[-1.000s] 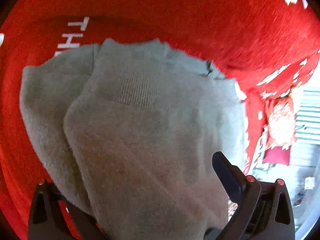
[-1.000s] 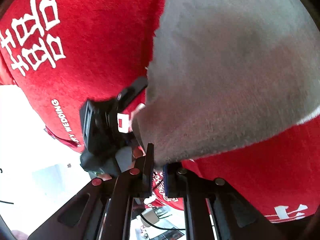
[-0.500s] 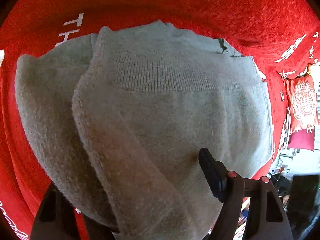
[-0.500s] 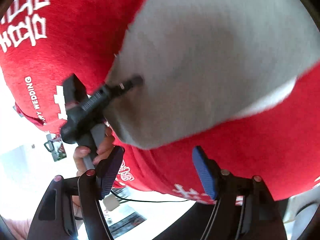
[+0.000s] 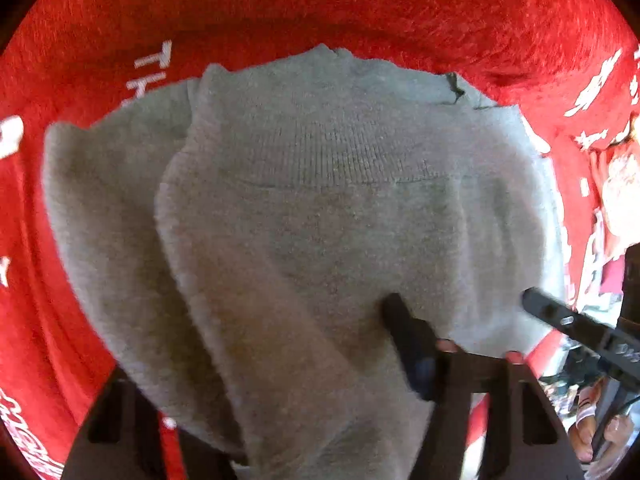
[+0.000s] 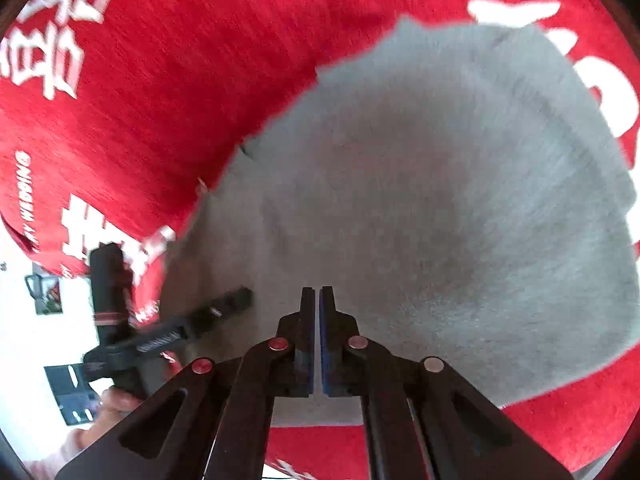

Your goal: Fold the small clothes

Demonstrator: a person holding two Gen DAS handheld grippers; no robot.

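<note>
The grey garment [image 5: 320, 220] lies folded over on the red cloth [image 5: 360, 8] covering the surface, its ribbed band running crosswise. The left tool [image 5: 280, 360] has been closing: a thick fold of garment fills the gap between its fingers, though whether the pads press I cannot tell. The right tool [image 6: 319, 300], jaws together on nothing, has just snapped shut above the garment's near edge. The left tool looks nearer the fold.

The sweater [image 5: 320, 216] hides the left gripper's [image 5: 256, 360] left finger; white lettering on the red cloth [image 5: 360, 8] runs off-frame.
</note>
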